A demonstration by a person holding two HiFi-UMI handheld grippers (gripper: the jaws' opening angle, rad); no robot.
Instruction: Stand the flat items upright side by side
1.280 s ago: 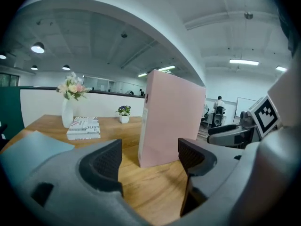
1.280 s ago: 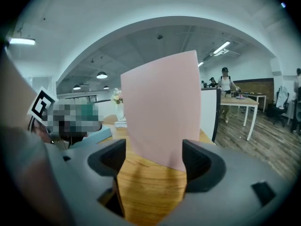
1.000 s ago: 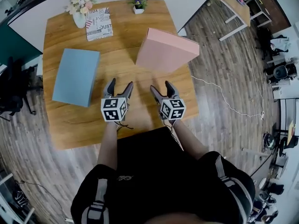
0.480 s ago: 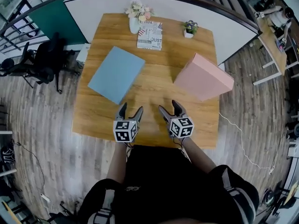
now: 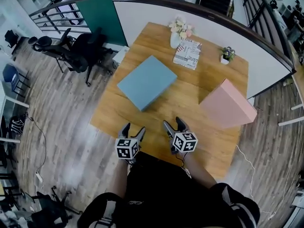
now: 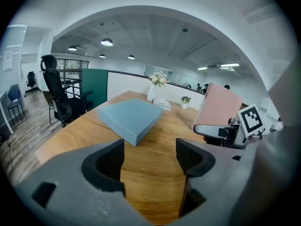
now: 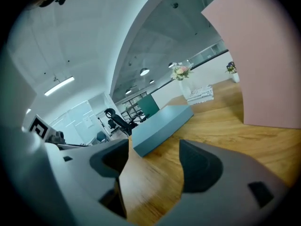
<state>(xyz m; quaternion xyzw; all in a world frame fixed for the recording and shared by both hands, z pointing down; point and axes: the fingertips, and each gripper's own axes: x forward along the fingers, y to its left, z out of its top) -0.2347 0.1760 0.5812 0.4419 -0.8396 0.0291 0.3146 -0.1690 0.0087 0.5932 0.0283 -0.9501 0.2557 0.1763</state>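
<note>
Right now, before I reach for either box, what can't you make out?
Pink box: right gripper view, cut off by top and right edges.
Blue box far sides: left gripper view, hidden behind its own body.
Booklet text: head view, mostly too small.

Both forearms (image 5: 198, 169) reach forward side by side, holding the left tongs (image 5: 133, 128) and right tongs (image 5: 172, 122) close together, angled slightly downward, each with jaws wide apart and empty, the right pair having just been closing a little.
</note>
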